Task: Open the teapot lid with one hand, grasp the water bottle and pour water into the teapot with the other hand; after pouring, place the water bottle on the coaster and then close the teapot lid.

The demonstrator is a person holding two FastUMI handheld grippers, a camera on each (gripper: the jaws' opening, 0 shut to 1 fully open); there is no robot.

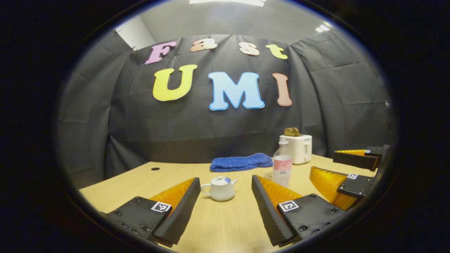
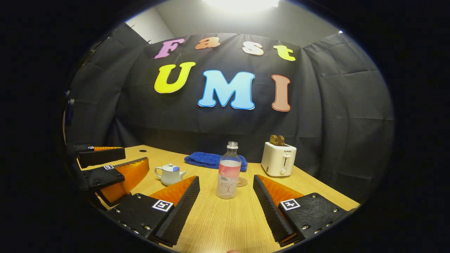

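Black cloth hangs behind a pale wooden surface [image 1: 225,225] on which everything stands.

From the left gripper view, the left tongs [image 1: 225,207] are held low and level over the near edge, spread wide with nothing between them — the white teapot [image 1: 220,189] sits farther off, framed in the gap, its lid [image 1: 220,180] on and its spout pointing right. To the right of it stands the water bottle [image 1: 282,163], upright, partly filled and with no cap visible, its foot hidden behind the tongs' right finger. A blue towel [image 1: 241,162] lies behind the teapot near the cloth, and a white toaster [image 1: 297,147] with two slices in its slots stands behind the bottle. At the right edge the right tongs [image 1: 346,168] reach in, fingers apart and gripping nothing.

From the right gripper view, the right tongs [image 2: 225,207] are likewise low, level and wide open, empty, with the water bottle [image 2: 228,172] standing ahead in the gap. Just behind the bottle's right side a round coaster [image 2: 242,181] lies flat — whether they touch I cannot tell. The teapot [image 2: 170,174] stands to the left, lid closed, the towel [image 2: 207,160] behind it and the toaster [image 2: 278,159] to the right. At the left edge the left tongs [image 2: 116,165] come in, also parted.
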